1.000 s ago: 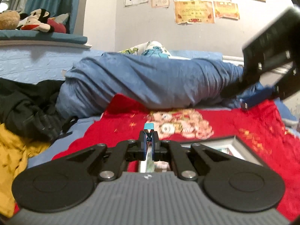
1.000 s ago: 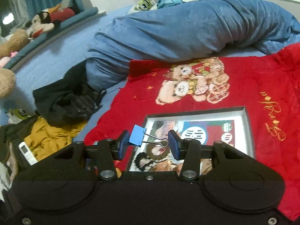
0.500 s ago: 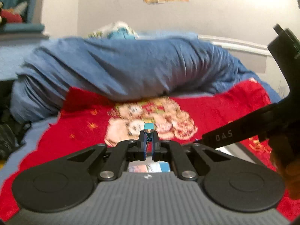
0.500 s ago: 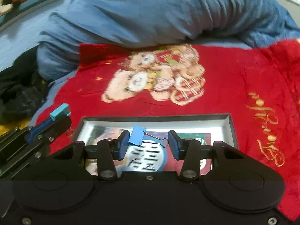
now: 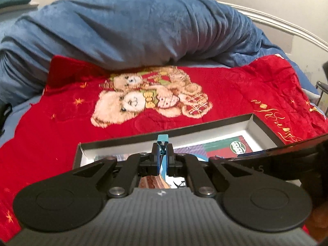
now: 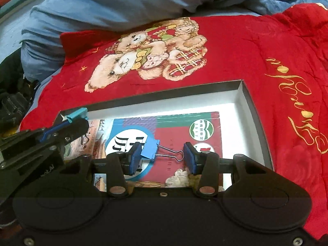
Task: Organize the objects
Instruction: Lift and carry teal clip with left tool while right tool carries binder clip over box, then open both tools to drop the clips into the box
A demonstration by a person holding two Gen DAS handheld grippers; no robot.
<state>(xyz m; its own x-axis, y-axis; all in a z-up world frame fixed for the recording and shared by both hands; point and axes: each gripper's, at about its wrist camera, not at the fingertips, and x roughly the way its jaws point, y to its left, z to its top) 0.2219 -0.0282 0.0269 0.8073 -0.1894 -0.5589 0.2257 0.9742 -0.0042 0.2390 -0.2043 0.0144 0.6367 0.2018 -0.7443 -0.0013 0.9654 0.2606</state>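
Left gripper [image 5: 162, 160]: fingers together, clamped on a teal clip [image 5: 162, 141] held upright between the pads, its head poking out past the fingertips; seen also from the right wrist view at far left [image 6: 67, 126], over the box's near-left corner.
Right gripper [image 6: 162, 158]: fingers partway apart, clamped on a blue binder clip [image 6: 150, 149] held crosswise between the pads.
Blue binder clip: body against the left pad, wire handle reaching to the right pad.
Box [image 6: 249, 102]: shallow, dark outside, white inside, open; directly below and ahead of both pairs of fingertips; far wall just beyond the left fingertips in the left wrist view [image 5: 205, 126].
Booklets [image 6: 180, 127]: flat in the box bottom, beneath the right fingers; red, green and purple cover with a round green stamp; a second printed sheet to the left, under the left gripper.
Red blanket [image 5: 235, 94]: under the box, spreading beyond the fingertips; teddy-bear picture [image 5: 147, 98] ahead of the fingers, gold lettering to the right.
Blue quilt [image 5: 133, 26]: bunched in a roll far beyond the fingertips, past the blanket.
Dark clothing [image 6: 10, 94]: far left of the right fingers, off the blanket edge.
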